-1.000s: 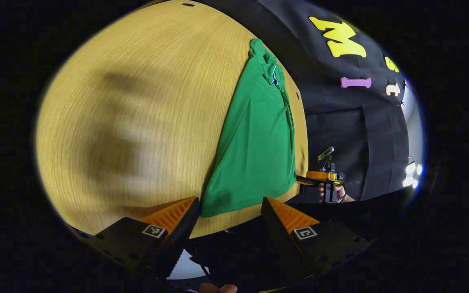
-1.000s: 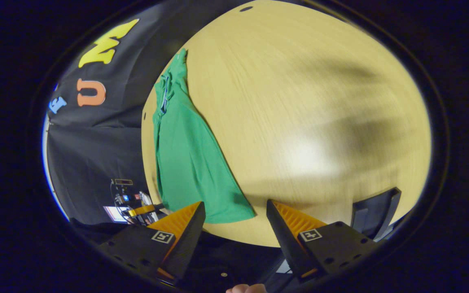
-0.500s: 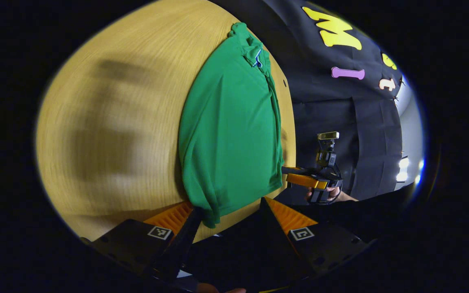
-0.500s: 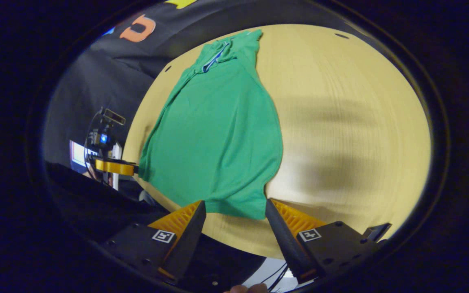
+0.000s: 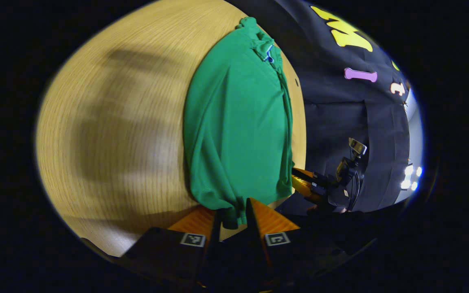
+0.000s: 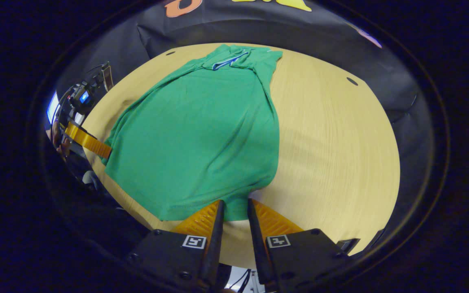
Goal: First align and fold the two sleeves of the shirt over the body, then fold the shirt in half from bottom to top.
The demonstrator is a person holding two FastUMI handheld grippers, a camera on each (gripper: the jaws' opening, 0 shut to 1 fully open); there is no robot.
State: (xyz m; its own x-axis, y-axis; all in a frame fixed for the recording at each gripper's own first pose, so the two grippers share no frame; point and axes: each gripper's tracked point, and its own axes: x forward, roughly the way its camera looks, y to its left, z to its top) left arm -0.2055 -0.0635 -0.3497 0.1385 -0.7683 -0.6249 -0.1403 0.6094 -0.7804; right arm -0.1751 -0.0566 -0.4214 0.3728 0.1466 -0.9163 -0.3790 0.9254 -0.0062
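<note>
Currently the left tongs and right tongs each pinch a bottom hem corner of the shirt lying flat on the counter; uneven lifting may skew the fold or slip the thin hem.

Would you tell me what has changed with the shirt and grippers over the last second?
Both grippers moved in to the shirt's bottom hem and closed: the left gripper and right gripper, open a second ago, now each pinch a hem corner. The shirt still lies flat on the table, collar at the far end.
</note>
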